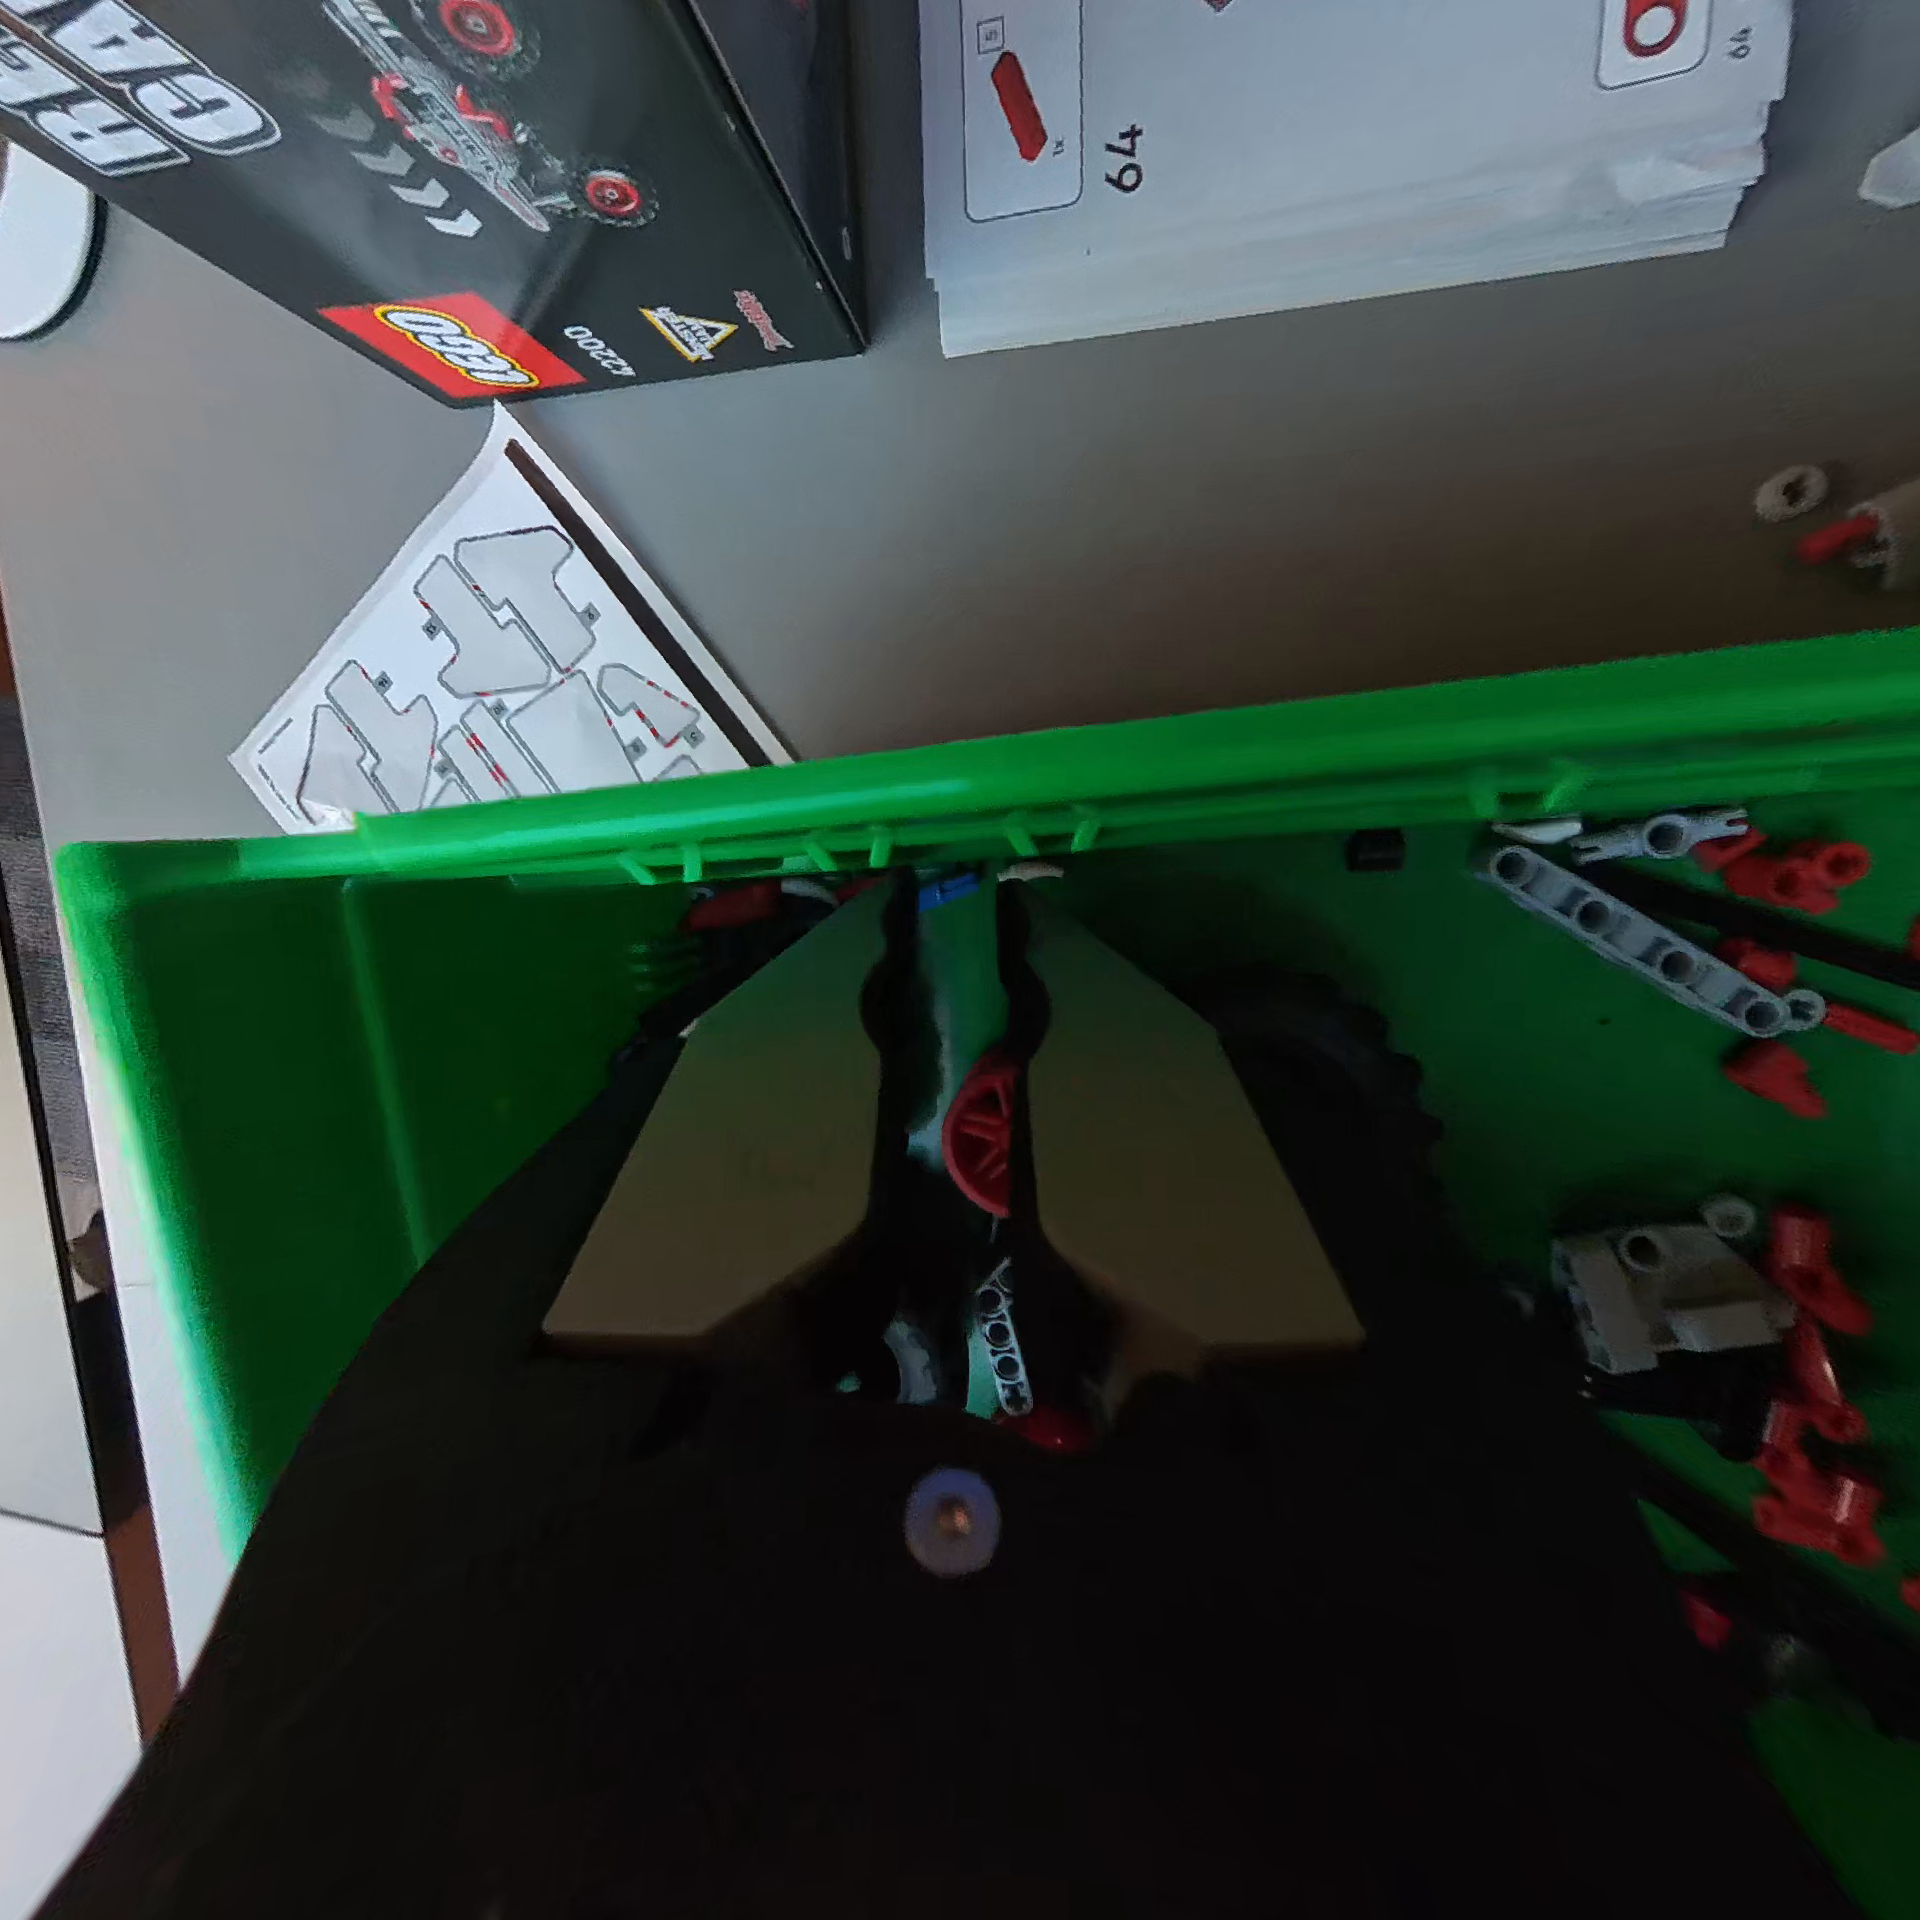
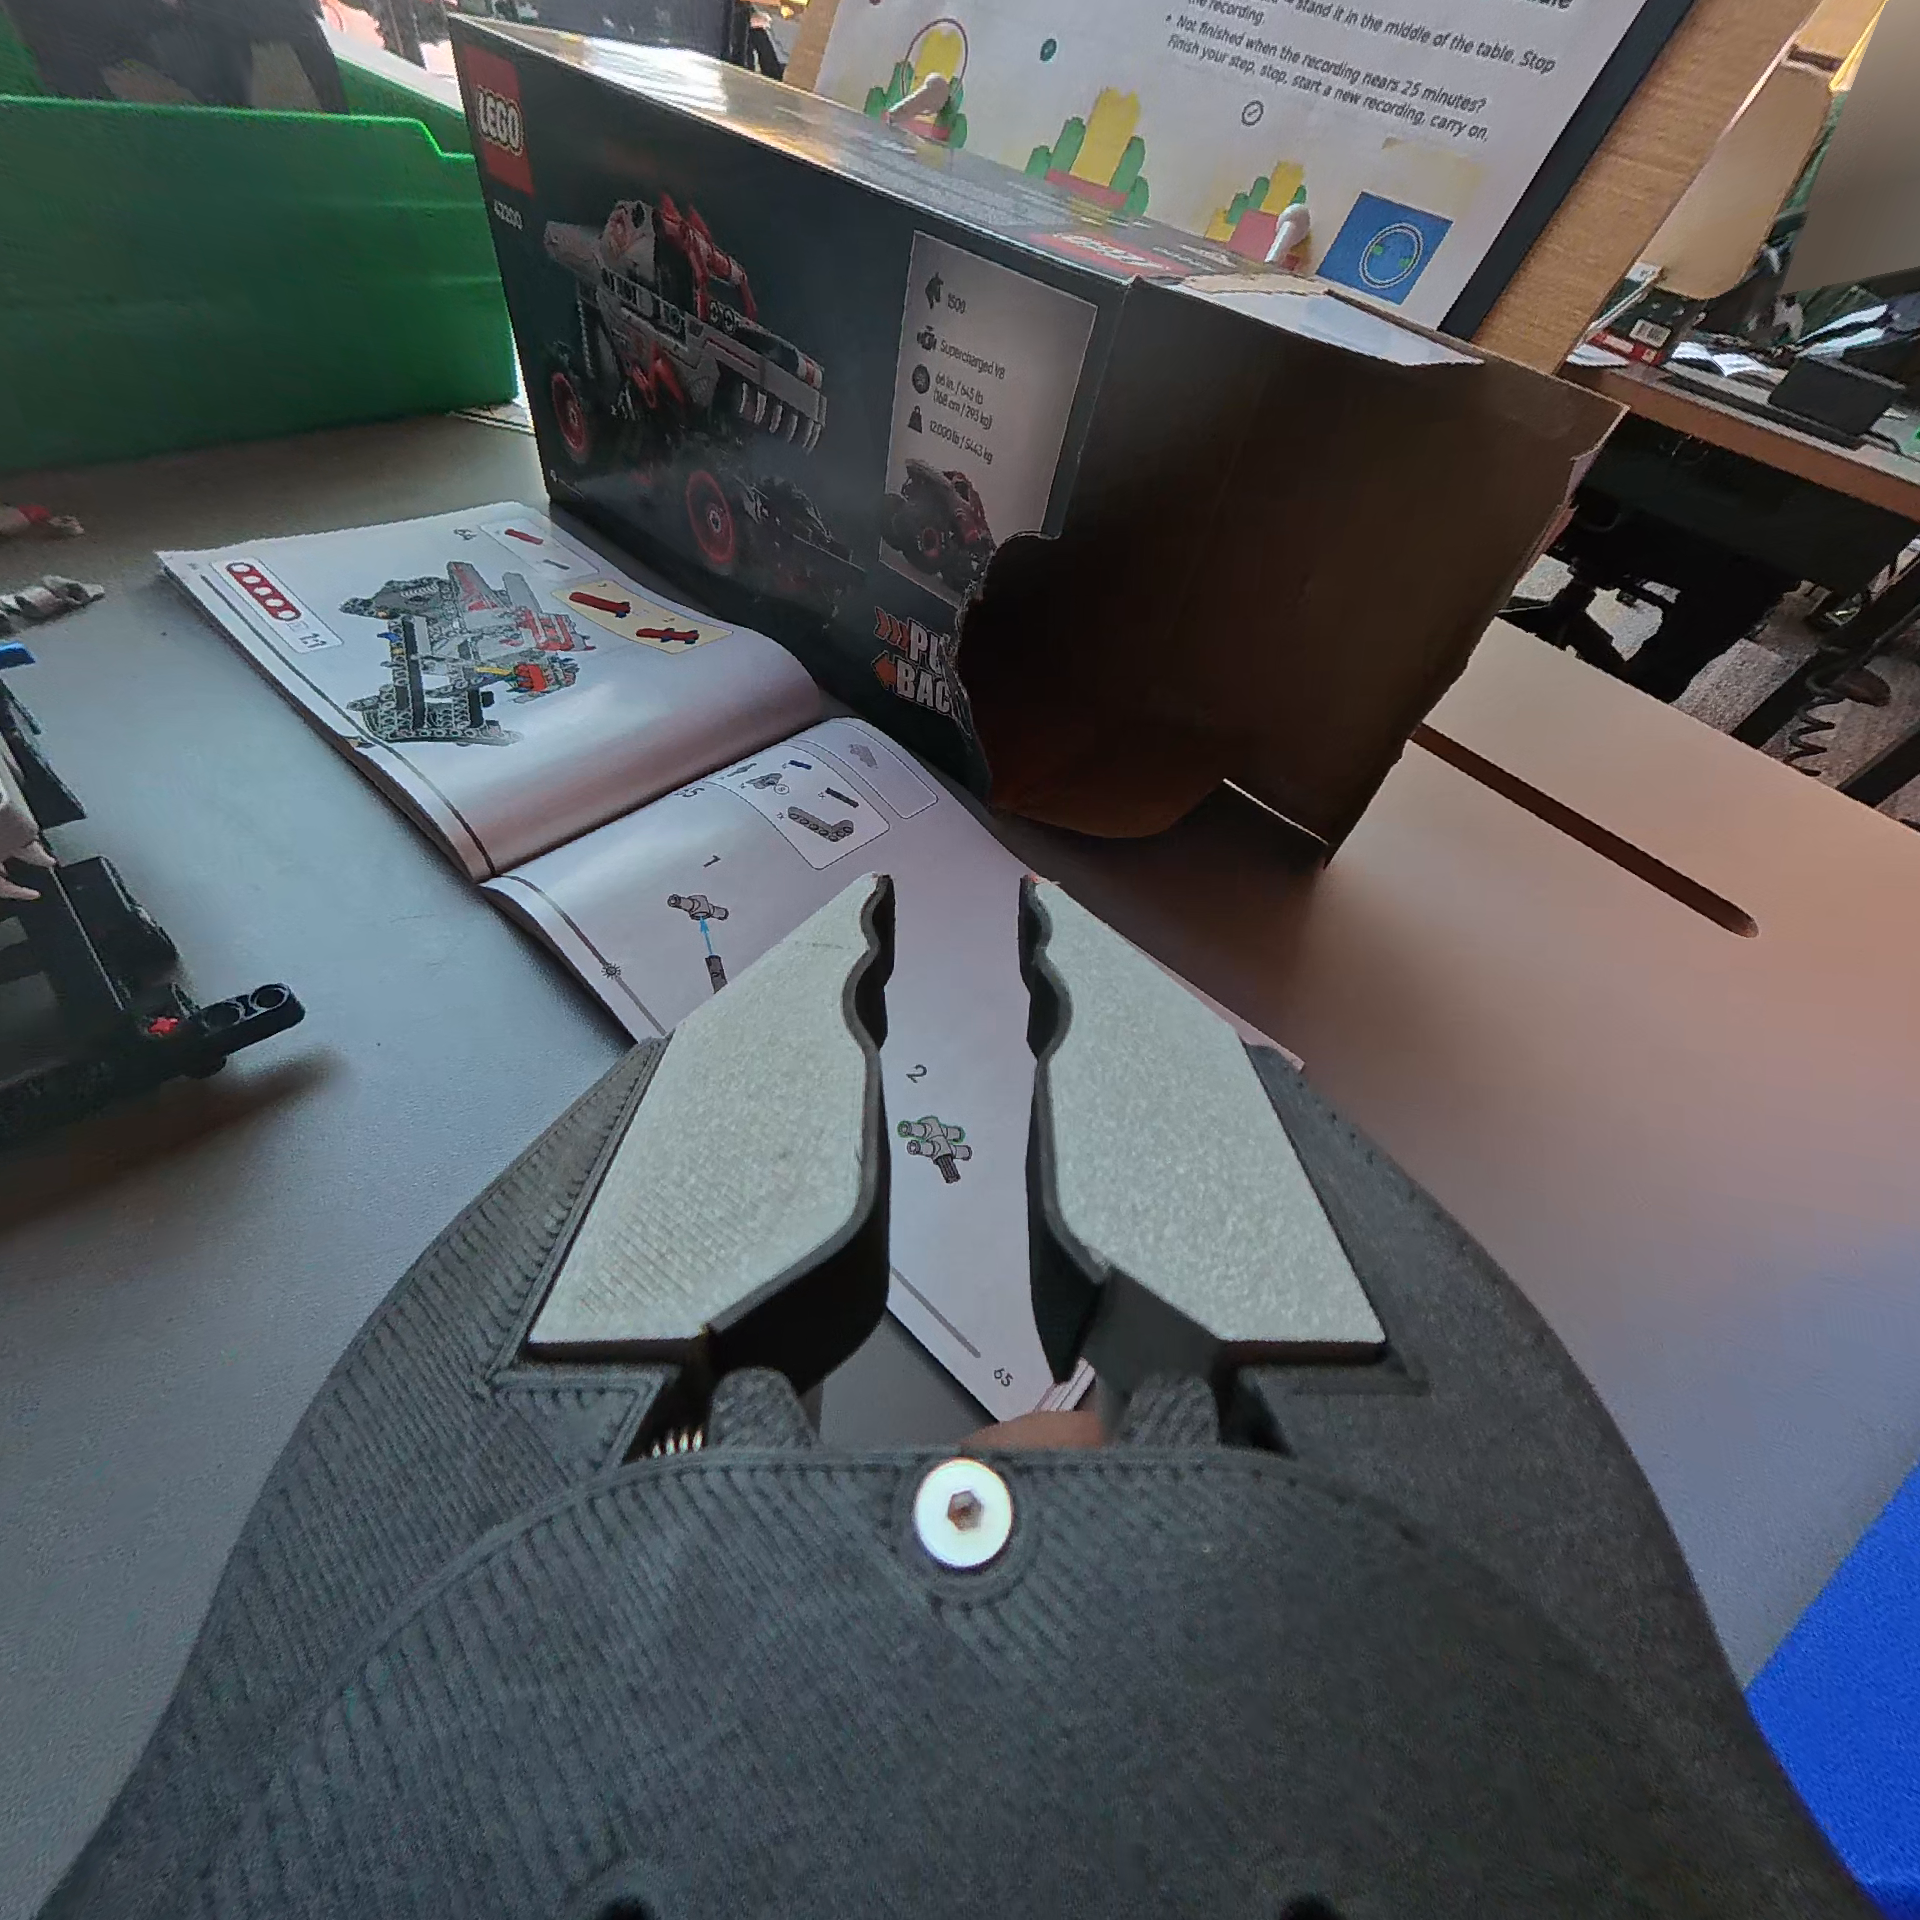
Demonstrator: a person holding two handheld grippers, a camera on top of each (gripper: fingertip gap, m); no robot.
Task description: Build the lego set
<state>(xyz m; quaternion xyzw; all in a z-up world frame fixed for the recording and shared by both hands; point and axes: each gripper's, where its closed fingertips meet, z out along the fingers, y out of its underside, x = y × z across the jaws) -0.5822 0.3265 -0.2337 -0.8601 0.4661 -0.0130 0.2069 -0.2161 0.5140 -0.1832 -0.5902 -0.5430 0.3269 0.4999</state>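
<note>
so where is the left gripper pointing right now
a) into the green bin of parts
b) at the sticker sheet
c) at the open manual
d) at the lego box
a: in the left wrist view the left gripper reaches down inside the green bin, with loose red and grey parts around it; the manual, box and sticker sheet lie beyond the bin's rim.

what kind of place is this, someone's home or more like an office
Probably an office or lab workspace, not a home: a grey desk with a cable slot, more desks with equipment behind, and a propped-up printed instruction sheet behind the set's box.
</note>
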